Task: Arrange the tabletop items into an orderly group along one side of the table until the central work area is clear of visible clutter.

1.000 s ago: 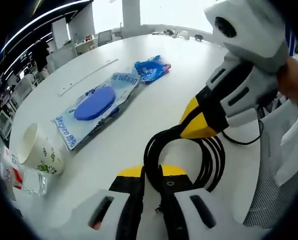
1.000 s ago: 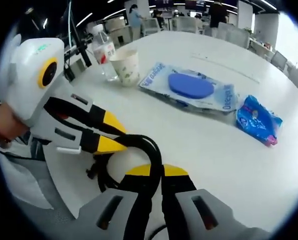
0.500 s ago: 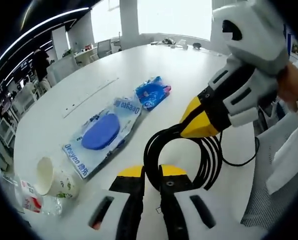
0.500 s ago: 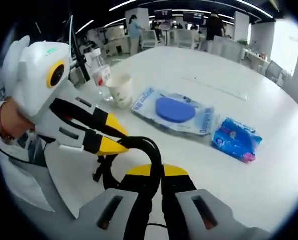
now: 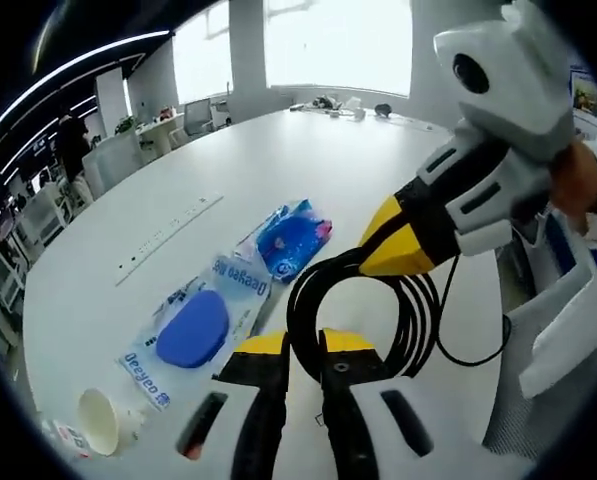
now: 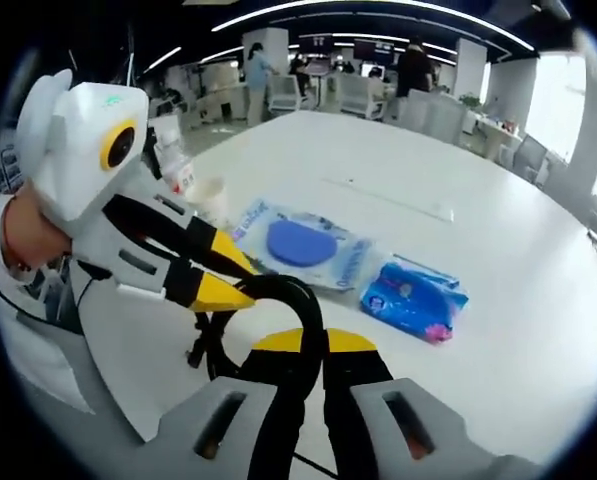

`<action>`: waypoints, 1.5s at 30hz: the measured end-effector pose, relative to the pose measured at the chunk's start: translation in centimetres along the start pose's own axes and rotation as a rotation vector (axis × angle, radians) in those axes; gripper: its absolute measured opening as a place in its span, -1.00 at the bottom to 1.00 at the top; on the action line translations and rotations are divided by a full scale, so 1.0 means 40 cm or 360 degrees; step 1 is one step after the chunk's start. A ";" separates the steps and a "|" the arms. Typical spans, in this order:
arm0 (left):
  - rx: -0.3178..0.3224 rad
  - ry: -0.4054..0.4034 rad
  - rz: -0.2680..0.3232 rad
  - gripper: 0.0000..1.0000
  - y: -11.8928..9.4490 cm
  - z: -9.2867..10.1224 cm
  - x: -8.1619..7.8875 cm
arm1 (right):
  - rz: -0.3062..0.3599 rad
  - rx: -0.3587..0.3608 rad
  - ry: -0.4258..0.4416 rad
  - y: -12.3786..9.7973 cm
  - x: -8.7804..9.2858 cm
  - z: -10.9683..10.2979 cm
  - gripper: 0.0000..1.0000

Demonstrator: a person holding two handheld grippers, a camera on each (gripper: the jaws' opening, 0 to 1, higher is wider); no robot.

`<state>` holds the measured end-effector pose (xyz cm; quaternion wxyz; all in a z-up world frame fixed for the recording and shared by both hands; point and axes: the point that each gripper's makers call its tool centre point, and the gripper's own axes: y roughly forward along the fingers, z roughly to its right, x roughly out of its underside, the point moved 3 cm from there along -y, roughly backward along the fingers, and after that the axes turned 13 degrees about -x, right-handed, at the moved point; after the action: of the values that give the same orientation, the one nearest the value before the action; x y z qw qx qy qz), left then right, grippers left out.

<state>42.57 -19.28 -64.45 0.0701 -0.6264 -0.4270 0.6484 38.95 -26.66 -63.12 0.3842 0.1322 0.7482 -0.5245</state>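
Left gripper view is showing the left gripper [image 5: 300, 352] clenching a coiled black cable [image 5: 363, 305], while the right gripper [image 5: 383, 240] is reaching in from the right and pinching the same coil on its far side. The cable is hanging between the two tongs above the white table [image 5: 308, 165], near the person. It is looking light and floppy, likely to sag and uncoil, so gripping across several loops at once seems wise. Farther left, a wipes pack [image 5: 200, 320], a blue packet [image 5: 290, 236] and a paper cup [image 5: 100, 420] are lying apart.
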 end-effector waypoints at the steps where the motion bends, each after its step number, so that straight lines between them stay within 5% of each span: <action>1: 0.0005 0.0001 0.0004 -0.83 0.006 0.003 -0.008 | 0.0003 0.0010 0.0002 -0.007 0.002 0.012 -0.97; 14: 0.0115 -0.0021 -0.0013 -0.83 0.125 0.064 -0.075 | -0.0021 0.0078 0.0041 -0.038 0.045 0.138 -0.97; 27: 0.0147 -0.0106 -0.0173 -0.83 0.240 0.100 -0.038 | -0.0095 0.0031 0.0133 0.020 0.132 0.224 -0.96; 45: 0.0146 -0.0116 -0.0279 -0.84 0.309 0.105 -0.004 | -0.0150 -0.0029 0.0188 0.084 0.185 0.272 -0.94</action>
<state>44.44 -29.05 -72.89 0.1396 -0.5588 -0.4523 0.6810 40.76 -36.43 -72.39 0.3155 0.1241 0.7798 -0.5263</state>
